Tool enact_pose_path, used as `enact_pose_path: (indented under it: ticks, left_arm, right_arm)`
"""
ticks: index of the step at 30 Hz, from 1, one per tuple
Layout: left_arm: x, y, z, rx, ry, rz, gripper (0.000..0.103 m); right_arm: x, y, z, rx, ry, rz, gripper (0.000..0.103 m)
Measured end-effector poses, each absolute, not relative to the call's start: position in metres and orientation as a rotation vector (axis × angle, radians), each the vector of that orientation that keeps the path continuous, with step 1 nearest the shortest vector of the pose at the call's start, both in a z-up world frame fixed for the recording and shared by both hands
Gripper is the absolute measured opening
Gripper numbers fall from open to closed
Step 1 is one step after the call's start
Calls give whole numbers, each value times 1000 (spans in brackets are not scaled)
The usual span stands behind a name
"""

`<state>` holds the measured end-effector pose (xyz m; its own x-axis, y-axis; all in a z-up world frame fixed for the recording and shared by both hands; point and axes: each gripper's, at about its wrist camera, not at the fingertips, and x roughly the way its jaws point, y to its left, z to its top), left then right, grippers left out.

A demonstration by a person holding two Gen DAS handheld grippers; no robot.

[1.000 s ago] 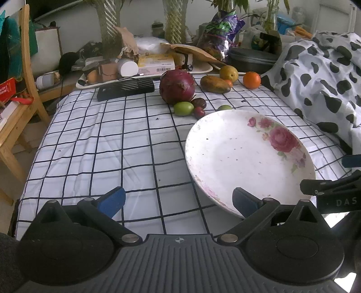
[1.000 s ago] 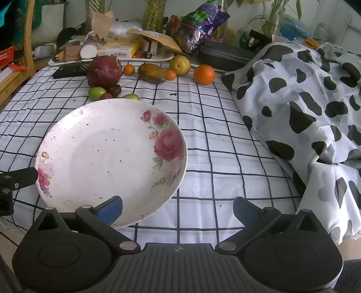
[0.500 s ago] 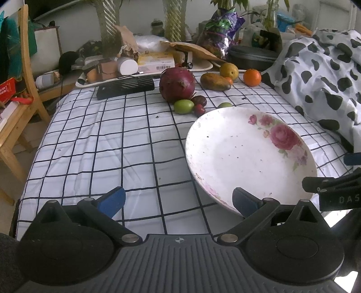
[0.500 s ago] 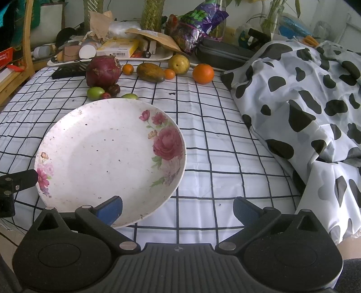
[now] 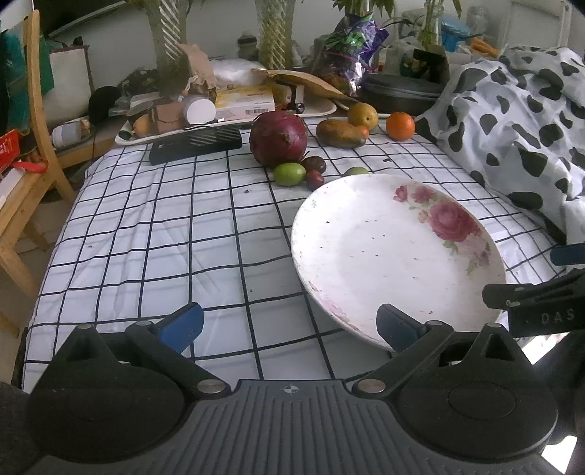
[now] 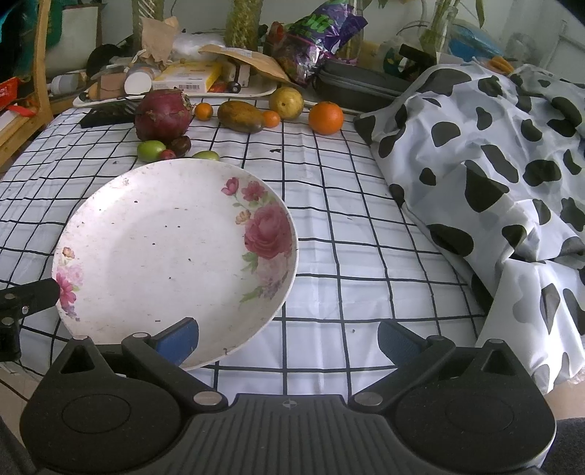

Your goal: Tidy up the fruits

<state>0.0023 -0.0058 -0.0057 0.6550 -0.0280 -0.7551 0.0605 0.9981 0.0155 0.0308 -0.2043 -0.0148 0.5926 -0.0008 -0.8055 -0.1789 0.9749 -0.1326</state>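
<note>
Both tongs hang wide open and empty over the near edge of the tabletop point(image 5: 153, 234), the left tongs point(image 5: 290, 323) just left of the floral plate point(image 5: 369, 255) and the right tongs point(image 6: 289, 338) at its near right rim. Nothing lies on the plate, so by this judgement the sorting has not begun and every fruit is left to move.

All the fruit sits toward the far edge: a large dark red round fruit point(image 5: 278, 138), a green plum point(image 5: 289, 174) and 2 small dark fruits beside it, another green fruit point(image 6: 206, 156) just behind the plate's far rim, a brownish mango point(image 6: 240, 116), a yellow pear point(image 6: 286, 102), an orange point(image 6: 325, 117) and 2 small orange citrus.

Readable writing is scarce: "DAS" shows on the right tongs' body in the left view. The purple bag point(image 6: 314, 33) carries print too partial to read, and the yellow box point(image 5: 244, 101) shows only a barcode.
</note>
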Motion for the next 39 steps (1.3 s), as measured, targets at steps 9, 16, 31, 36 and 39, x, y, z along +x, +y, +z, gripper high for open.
enact_pose_path:
  ticks: [9,16,31,36,39]
  left_arm:
    - [1,-9,-4,31,847,-72,103]
    - [1,-9,-5,32,852,-86,103]
    - [2,-5,-2,-22,804,-142,103]
    - [3,-1,2,-33,781,-164,103]
    - [3,3,5,-54,771,-176,103]
  right_arm:
    - [32,-204,-9,-205,935,99,103]
    - [36,-210,-7,-153,947,109,103]
    - [71,-203,-9,-178,860,205,103]
    - [84,-197,-6,-171,842,241,103]
    - [89,-199,-3,-155,832,242,103]
